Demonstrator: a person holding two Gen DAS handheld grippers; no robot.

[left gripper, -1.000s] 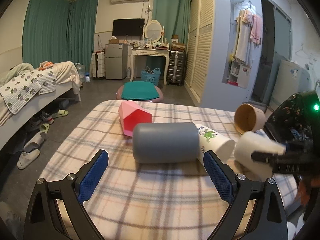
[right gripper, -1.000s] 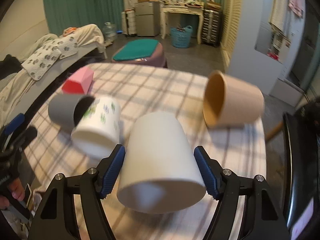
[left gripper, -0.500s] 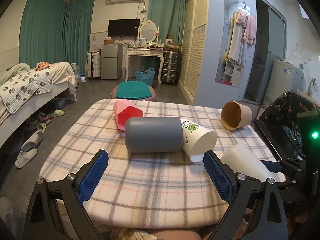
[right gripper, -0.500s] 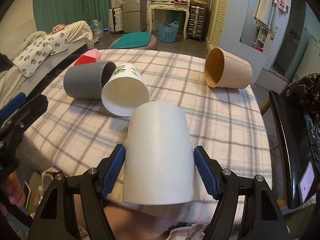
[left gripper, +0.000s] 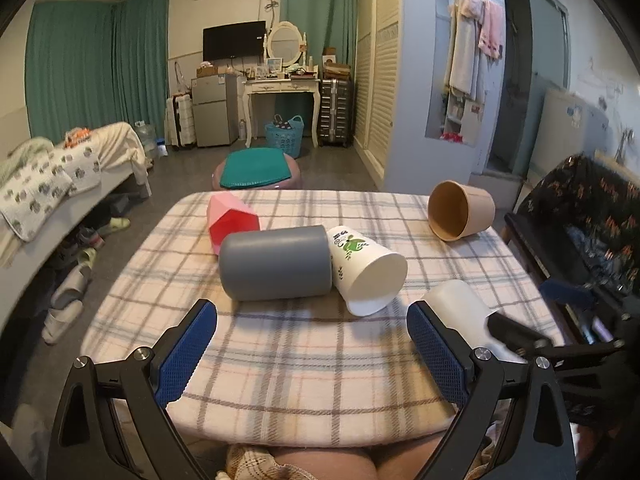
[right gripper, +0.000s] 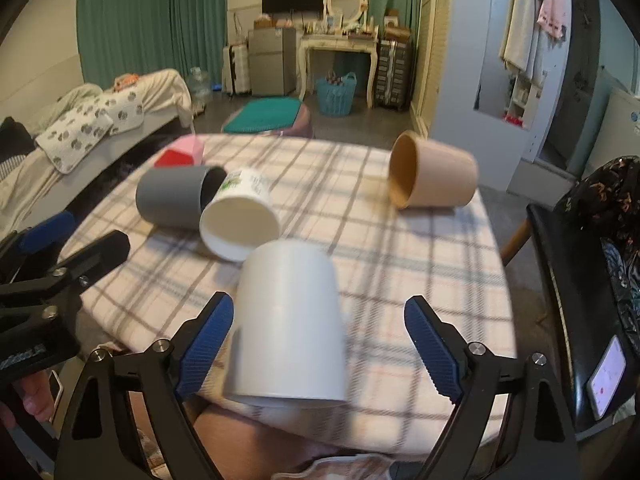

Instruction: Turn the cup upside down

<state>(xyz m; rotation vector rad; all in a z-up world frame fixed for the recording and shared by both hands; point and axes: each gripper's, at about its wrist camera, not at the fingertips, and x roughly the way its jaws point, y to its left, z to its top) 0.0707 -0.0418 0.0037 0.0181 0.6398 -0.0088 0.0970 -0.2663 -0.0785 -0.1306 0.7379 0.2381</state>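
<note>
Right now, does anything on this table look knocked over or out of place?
Yes. Four cups lie on their sides on the plaid tablecloth: the grey cylindrical cup, the white paper cup with green print against it, the pink faceted cup and the tan cup. The plain white cup stands mouth-down between the right gripper's open jaws.

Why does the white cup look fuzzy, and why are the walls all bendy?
Right wrist view: the white cup between the open right gripper is smeared by motion blur, and so is the plaid tablecloth around it. Left wrist view: the grey cup looks sharper, though the right side is blurry. Both views: the fisheye lens curves the walls and darkens the corners.
</note>
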